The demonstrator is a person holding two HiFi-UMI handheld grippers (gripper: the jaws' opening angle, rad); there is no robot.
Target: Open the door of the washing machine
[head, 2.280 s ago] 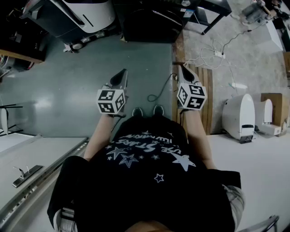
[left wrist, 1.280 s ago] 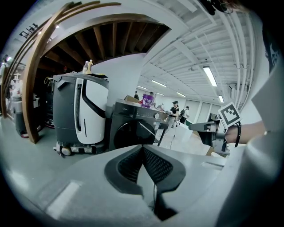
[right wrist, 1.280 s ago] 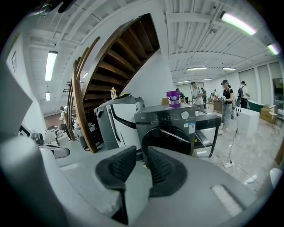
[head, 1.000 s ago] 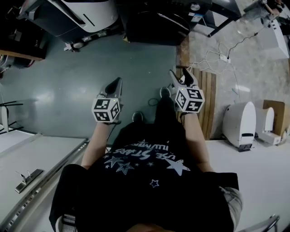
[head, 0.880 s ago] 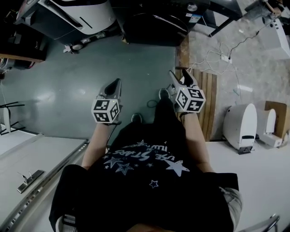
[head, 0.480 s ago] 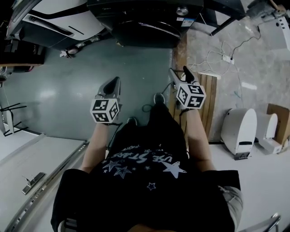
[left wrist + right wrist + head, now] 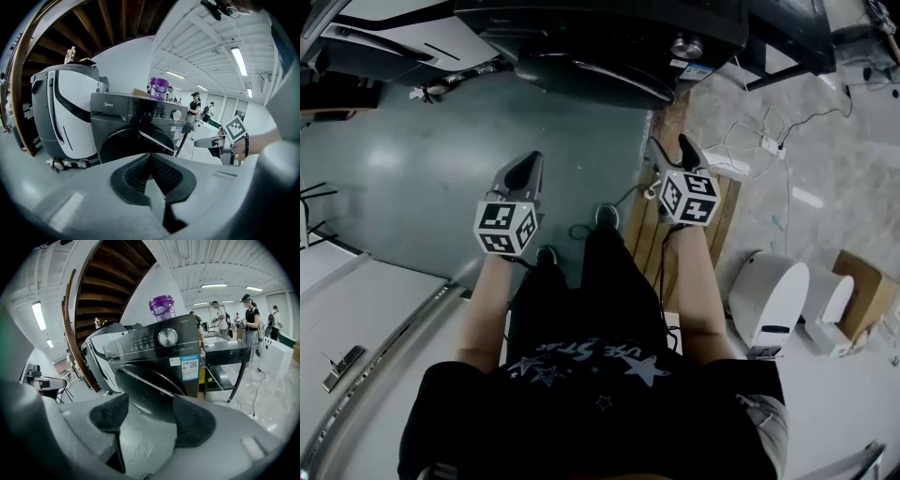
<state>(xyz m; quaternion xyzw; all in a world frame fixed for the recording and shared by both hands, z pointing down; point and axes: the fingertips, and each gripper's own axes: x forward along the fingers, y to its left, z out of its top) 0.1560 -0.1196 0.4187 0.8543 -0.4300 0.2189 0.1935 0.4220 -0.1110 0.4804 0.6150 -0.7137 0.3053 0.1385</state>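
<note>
Washing machine ahead on the floor, well apart from both tongs, round door closed.
A purple cup stands on top, contents hidden. Left tongs are pressed together and empty; right tongs have just been opening, spread, nothing between.

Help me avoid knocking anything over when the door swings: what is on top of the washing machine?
A purple tub stands on the washing machine. The rest of its top is seen edge-on, so anything lying flat there is hidden.
</note>
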